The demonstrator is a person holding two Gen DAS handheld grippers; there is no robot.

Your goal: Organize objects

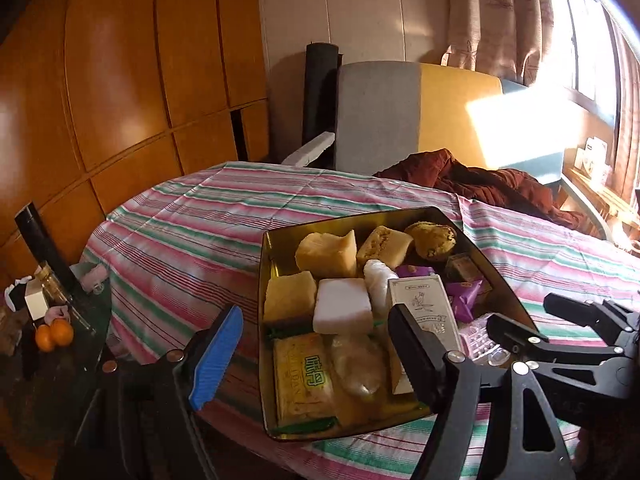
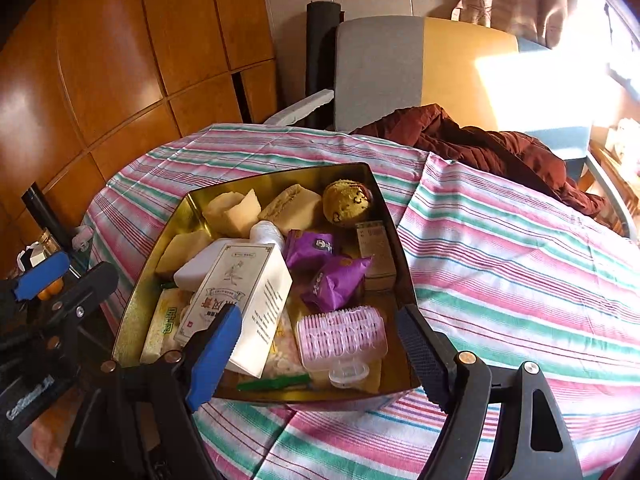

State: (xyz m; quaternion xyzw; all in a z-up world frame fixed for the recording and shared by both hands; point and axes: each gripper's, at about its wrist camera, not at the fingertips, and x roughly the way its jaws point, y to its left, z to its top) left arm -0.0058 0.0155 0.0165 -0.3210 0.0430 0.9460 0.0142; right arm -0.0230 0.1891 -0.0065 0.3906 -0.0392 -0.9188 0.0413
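Sitting on bench: gold tin (image 2: pixel 152 280), open, packed with items, on striped cloth (image 2: pixel 500 248).
Tin vs jaws: lies ahead of and partly between both pairs of jaws; near edge of tin close below the fingertips in both wrist views.
White box (image 2: pixel 244 292): printed carton lying tilted on top of other items, centre-left of tin; in right wrist view the blue pad overlaps its near corner, contact cannot tell.
Pink roller (image 2: pixel 342 334): ribbed plastic, near-right corner of tin, between the right gripper's fingers in that view but below them, not pinched.
Purple packets (image 2: pixel 336 280): two, mid-tin, just right of white box.
Far row: pale yellow blocks (image 1: pixel 326 254), cookie (image 2: pixel 347 202) at far-right corner.
Near-left: yellow-green wrapped pack (image 1: pixel 302 376), white block (image 1: pixel 342 306) just behind it.
Left gripper (image 1: pixel 316 356): jaws wide open, nothing held; straddles tin's near-left part, blue pad outside tin's left wall.
Right gripper (image 2: pixel 320 356): jaws wide open, nothing gripped; also seen in left wrist view at the right, over tin's near-right corner.
Bench surround: brown garment (image 2: pixel 480 144) bunched at far-right edge; grey-and-yellow chair (image 2: pixel 380 72) behind.
Left side: small oranges (image 1: pixel 54 334) on a low glass stand beside bench.
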